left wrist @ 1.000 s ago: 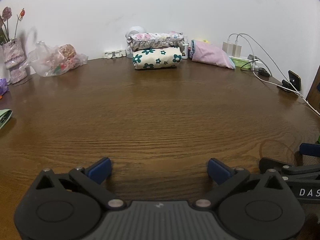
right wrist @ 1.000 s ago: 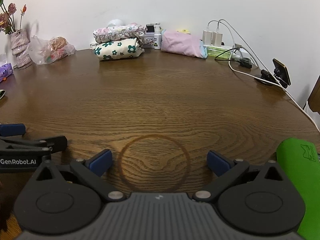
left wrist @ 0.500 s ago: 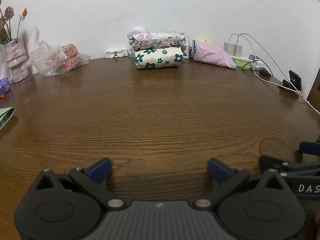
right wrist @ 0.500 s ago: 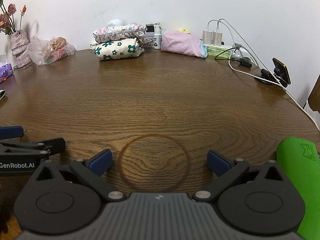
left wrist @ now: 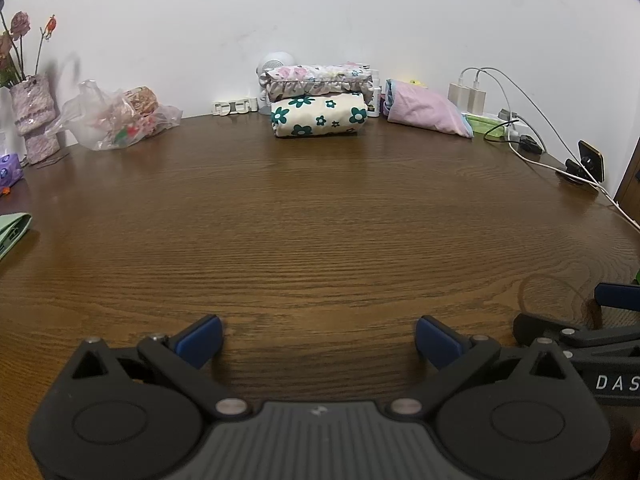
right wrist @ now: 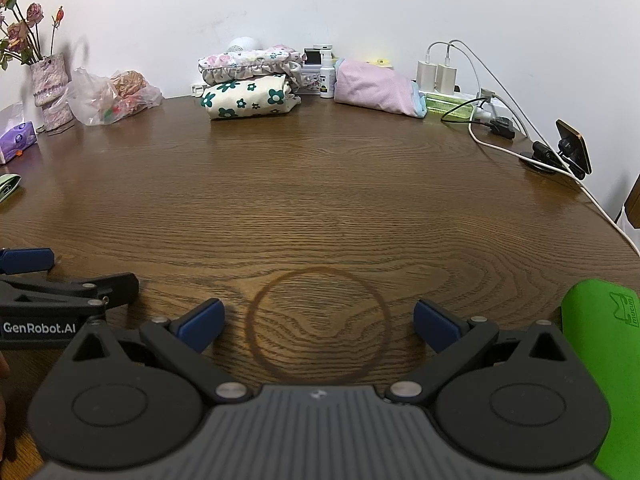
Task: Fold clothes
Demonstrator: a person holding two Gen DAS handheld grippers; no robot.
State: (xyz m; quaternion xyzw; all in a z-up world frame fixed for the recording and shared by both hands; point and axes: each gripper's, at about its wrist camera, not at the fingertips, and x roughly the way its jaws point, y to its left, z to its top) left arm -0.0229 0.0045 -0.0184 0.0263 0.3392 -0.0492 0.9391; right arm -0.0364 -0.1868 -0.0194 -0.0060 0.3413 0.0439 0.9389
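Left wrist: folded clothes (left wrist: 319, 120) far beyond (gaping) jaws

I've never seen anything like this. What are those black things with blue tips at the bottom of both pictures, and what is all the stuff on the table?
No robot arm is here: a person holds one two-finger tool in each hand, and each tool carries a wide-angle camera looking along its fingers. One picture is from the left gripper, the other from the right gripper. Each also shows at the edge of the other's view.

Both are open and hold nothing, low over the brown wooden table.

Against the far wall lies a folded cream cloth with green flowers, with a folded ruffled pink floral cloth on top. Beside them are a pink fabric pouch, white chargers with cables, a clear plastic bag and a vase of dried roses. A bright green item lies near the right gripper.
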